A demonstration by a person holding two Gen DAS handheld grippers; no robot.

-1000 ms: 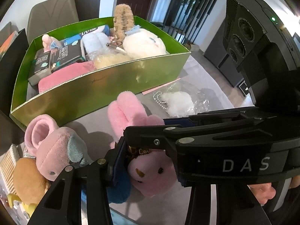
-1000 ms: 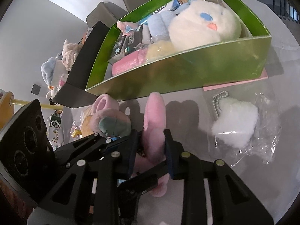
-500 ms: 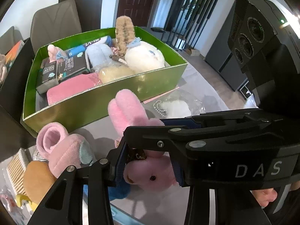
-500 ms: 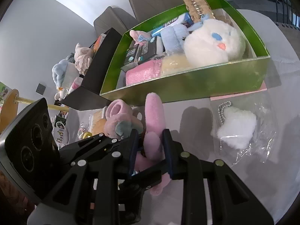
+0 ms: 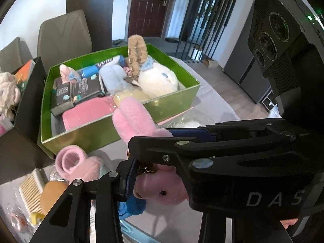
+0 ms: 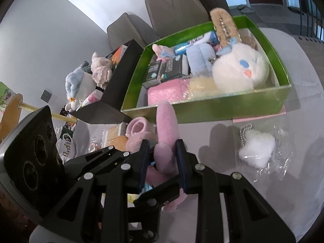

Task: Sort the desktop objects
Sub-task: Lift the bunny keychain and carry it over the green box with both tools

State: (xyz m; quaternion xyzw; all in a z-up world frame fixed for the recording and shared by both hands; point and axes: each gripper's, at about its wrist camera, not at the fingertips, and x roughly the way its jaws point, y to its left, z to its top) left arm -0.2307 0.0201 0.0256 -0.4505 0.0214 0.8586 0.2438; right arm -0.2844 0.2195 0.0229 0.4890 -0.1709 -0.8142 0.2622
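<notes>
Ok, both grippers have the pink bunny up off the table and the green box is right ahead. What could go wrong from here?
The green box is already crowded, so the pink bunny may perch on the white plush and roll out.
Left gripper and right gripper both pinch the one soft toy; uneven pulling could tear it free.
The ears stand near the front wall and could snag there.

Bunny (image 5: 156, 186) now lifted off the table (image 6: 212, 141), ears (image 5: 131, 119) up over the green box (image 5: 172, 103) front wall; both grippers (image 5: 154, 174) (image 6: 162, 162) raised, left jaws squeezed tighter.
</notes>
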